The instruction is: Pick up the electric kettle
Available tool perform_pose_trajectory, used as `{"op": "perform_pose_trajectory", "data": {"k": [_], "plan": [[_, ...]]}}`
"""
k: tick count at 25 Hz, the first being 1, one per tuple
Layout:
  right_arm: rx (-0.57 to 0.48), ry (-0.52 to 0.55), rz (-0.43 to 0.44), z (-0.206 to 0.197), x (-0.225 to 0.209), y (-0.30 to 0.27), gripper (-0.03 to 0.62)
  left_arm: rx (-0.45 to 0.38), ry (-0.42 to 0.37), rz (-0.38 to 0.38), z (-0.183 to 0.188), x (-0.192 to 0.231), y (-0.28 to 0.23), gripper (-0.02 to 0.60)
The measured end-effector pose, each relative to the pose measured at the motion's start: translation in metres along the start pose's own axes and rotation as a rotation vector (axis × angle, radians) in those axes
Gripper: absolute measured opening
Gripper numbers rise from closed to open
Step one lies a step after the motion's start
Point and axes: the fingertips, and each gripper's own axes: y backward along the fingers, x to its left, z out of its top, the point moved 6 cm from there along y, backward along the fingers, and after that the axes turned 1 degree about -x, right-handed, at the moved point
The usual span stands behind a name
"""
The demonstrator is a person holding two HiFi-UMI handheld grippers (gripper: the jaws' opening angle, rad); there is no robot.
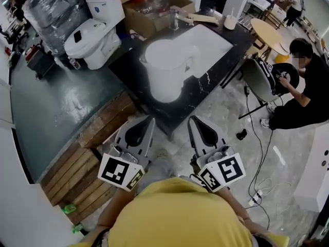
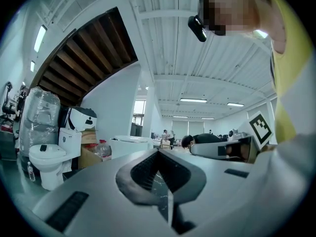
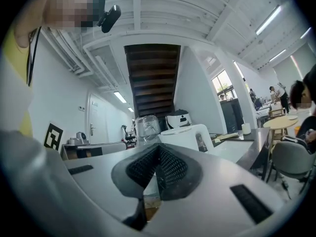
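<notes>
A white electric kettle [image 1: 165,68] stands on the near end of a black marble counter [image 1: 205,89], its handle toward the right. The right gripper view shows the kettle [image 3: 185,136] just beyond the jaws; the left gripper view shows only its lid and upper body [image 2: 129,144]. My left gripper [image 1: 148,121] and right gripper [image 1: 193,121] hang side by side below the counter's near edge, a little short of the kettle. Both point level toward it. Both are shut with nothing between the jaws.
A white sink basin [image 1: 213,42] is set in the counter behind the kettle. A white toilet [image 1: 97,32] and a wrapped water jug [image 1: 51,9] stand at the left. Wooden pallets [image 1: 90,153] lie lower left. A seated person [image 1: 303,86] and cables [image 1: 259,153] are at the right.
</notes>
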Motion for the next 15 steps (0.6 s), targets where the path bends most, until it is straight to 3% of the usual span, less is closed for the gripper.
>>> {"op": "perform_pose_trajectory", "data": {"k": [15], "plan": [[0.018,0.004,-0.118,-0.004,-0.042,-0.058,0.017,0.062,0.016,-0.091,-0.019,0.065,-0.059,0.003]]}}
